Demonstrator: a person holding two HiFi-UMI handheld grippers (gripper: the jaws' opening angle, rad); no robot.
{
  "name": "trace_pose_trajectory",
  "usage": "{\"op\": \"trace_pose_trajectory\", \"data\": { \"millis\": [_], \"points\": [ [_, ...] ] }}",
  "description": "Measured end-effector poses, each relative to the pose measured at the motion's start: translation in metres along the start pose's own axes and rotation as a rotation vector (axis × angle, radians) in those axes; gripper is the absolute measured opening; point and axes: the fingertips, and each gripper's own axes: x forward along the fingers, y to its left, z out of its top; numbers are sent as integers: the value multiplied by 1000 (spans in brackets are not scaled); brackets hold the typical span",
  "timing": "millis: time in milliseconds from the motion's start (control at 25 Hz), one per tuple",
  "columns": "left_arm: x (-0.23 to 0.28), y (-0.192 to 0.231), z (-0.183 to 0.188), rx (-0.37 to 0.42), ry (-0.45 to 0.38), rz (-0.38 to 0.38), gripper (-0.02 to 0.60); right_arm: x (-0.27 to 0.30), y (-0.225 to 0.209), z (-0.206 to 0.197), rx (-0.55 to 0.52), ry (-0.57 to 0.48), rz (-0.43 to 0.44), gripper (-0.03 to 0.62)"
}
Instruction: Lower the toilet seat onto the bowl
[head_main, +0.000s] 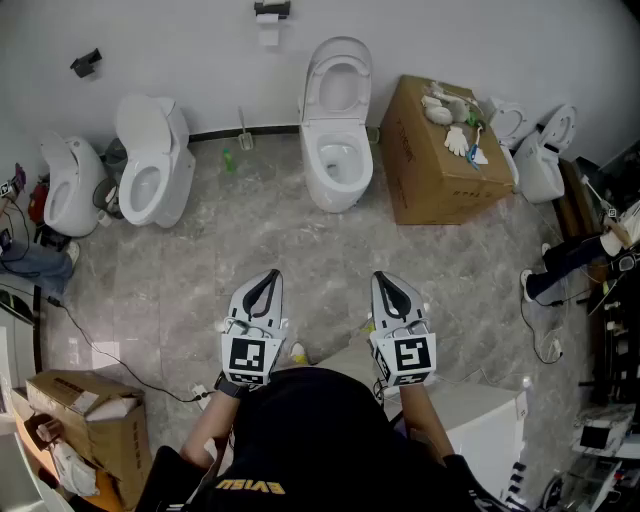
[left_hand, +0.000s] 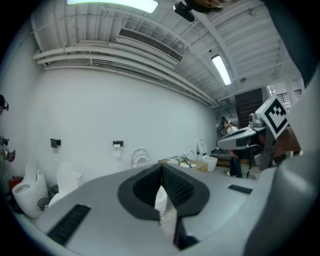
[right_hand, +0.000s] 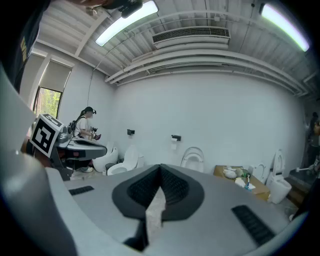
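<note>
The toilet seat (head_main: 339, 78) stands up, leaning back near the white wall. It is not down on the bowl (head_main: 338, 165). The bowl is open below it, at the far side of the gray floor (head_main: 250, 240).

Just to the right of this toilet sits a brown cardboard box (head_main: 425, 175). White things and a pair of gloves (head_main: 457, 140) lie on top of it. To the left of the toilet, a toilet brush (head_main: 243, 130) leans by the wall, and a small green bottle (head_main: 229, 160) stands on the floor. Farther left is another white toilet (head_main: 150, 160) with its lid up. A paper roll holder (head_main: 270, 15) hangs on the wall above.

Both grippers are well away from the toilet — they are close to the person's body, side by side, pointing at it. The left gripper (head_main: 266, 279) has its jaws pressed together with nothing between them. The right gripper (head_main: 385, 280) is the same — jaws pressed together, holding nothing.
</note>
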Motion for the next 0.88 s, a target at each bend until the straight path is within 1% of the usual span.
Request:
{"op": "trace_pose_trajectory", "data": {
  "millis": [160,280,400,520,760,800,840,880],
  "points": [
    [0,-10,3,-26,-13,-16,12,-5,-1,1,-1,-8,1,-6],
    [1,-8,7,-55,-24,-12,12,-6,-3,1,1,-5,-8,-6],
    [2,-6,7,-39,-17,-3,12,-6,-3,0,0,1,-10,-6],
    [2,-4,5,-20,-6,-2,12,-8,-1,-1,12,-17,-4,-6],
    [2,3,3,-23,1,-1,12,-5,-1,6,3,-35,-4,-5],
    [1,5,1,-36,6,-3,12,-4,-1,7,1,-37,-4,-5],
    [1,7,-3,-71,17,-7,12,-4,-1,8,-1,-41,-3,-3],
    [1,9,-7,-130,34,-14,12,-3,-1,8,-2,-44,-2,-3]
  ]
}}
